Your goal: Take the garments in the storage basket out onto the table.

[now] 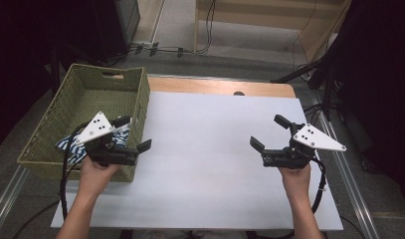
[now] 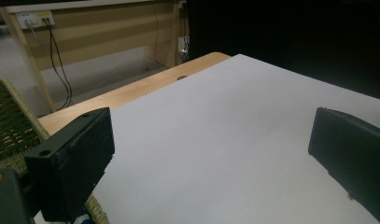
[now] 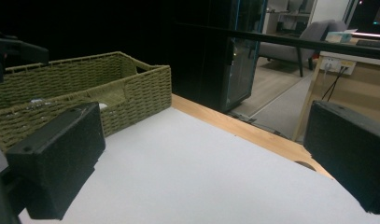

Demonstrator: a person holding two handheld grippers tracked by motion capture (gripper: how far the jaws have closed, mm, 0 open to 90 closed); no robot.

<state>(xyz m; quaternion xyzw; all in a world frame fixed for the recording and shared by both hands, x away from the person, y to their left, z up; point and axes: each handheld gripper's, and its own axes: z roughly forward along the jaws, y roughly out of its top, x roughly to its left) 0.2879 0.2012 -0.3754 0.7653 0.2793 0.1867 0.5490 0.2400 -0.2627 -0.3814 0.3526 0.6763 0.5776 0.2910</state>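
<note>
Bench (image 1: 225, 87): wooden, centre frame, overlaid by white sheet (image 1: 210, 149). Floor: grey, cables at top. Woven basket (image 1: 80, 94): left edge, holding blue-white cloth (image 1: 73, 144). Left claw (image 1: 133, 134): spread, empty, beside basket. Right claw (image 1: 267, 134): spread, empty, right.

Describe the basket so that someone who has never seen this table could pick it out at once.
Start at the white table and go to its left edge, by the left gripper. There stands the basket, rectangular, woven in olive green, with a handle slot in its far wall. A blue and white patterned item lies inside it.
</note>
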